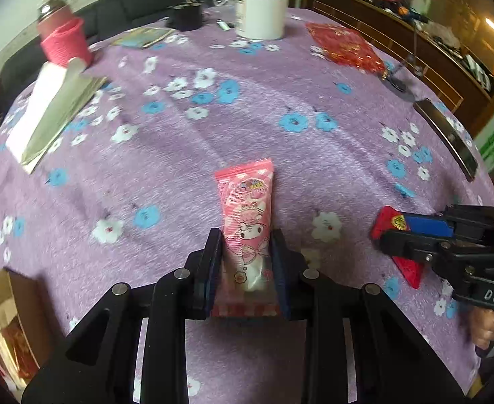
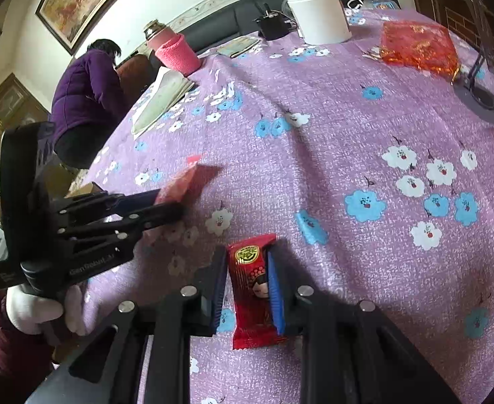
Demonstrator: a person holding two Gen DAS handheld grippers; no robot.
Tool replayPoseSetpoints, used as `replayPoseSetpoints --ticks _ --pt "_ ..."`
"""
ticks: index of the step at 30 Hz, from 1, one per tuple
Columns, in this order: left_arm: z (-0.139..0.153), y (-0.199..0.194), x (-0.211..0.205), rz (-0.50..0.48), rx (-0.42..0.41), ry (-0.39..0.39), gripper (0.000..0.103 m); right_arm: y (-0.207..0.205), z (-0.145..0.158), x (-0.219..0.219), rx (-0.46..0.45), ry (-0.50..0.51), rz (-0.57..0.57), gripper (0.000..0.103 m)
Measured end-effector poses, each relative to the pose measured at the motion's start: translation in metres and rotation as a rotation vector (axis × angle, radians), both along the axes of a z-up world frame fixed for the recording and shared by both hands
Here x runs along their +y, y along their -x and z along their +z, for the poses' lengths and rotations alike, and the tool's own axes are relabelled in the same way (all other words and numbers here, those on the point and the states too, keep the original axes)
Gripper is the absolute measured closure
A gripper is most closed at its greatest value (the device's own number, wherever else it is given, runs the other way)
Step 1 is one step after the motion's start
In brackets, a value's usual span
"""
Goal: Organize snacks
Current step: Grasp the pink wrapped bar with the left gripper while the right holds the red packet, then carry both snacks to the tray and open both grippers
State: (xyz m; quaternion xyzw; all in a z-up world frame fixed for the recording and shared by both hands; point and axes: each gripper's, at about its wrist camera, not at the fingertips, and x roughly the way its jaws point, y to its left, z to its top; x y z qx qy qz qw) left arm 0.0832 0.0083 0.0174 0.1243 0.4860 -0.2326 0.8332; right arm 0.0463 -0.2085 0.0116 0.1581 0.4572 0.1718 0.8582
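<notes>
A pink snack packet (image 1: 247,198) printed with a cartoon character lies lengthwise between the pads of my left gripper (image 1: 246,235), which is shut on its lower half just above the purple floral tablecloth (image 1: 297,94). In the right wrist view the left gripper (image 2: 176,202) comes in from the left with that pink packet (image 2: 179,185) in its tips. My right gripper (image 2: 247,252) is shut on a red snack packet (image 2: 252,269) bearing a gold seal and a doll face. From the left wrist view the right gripper (image 1: 385,235) and the red packet (image 1: 410,267) sit at the right.
At the far side stand a white tub (image 1: 262,8), a flask in a pink sleeve (image 1: 63,33) and a red foil bag (image 1: 344,45). A folded paper booklet (image 1: 51,107) lies left, a phone (image 1: 447,138) right, a cardboard box (image 1: 8,320) lower left. A person in purple (image 2: 85,94) stands beyond the table.
</notes>
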Motion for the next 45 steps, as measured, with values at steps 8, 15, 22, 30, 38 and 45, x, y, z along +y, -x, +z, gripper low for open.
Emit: replayPoseSetpoints --ticks 8,15,22,30,38,45 --pt "-0.005 -0.003 -0.016 0.025 -0.038 -0.057 0.067 0.004 0.002 0.015 -0.027 0.105 0.027 0.075" --pt "-0.005 0.001 -0.018 0.034 -0.036 -0.045 0.078 0.007 0.002 0.027 -0.06 0.188 0.055 0.077" --pt "0.014 0.026 0.001 0.076 -0.045 0.027 0.078 0.002 0.0 0.012 -0.038 0.067 0.037 0.078" --pt "0.055 0.082 0.058 0.186 -0.099 0.184 0.077 0.01 0.009 0.007 -0.111 0.013 0.001 0.078" --pt "0.104 0.156 0.147 0.323 -0.216 0.412 0.077 0.014 0.003 0.011 -0.112 0.006 -0.032 0.078" --pt "0.102 0.179 0.211 0.452 -0.255 0.419 0.077 0.03 0.021 0.032 -0.077 -0.033 -0.04 0.078"
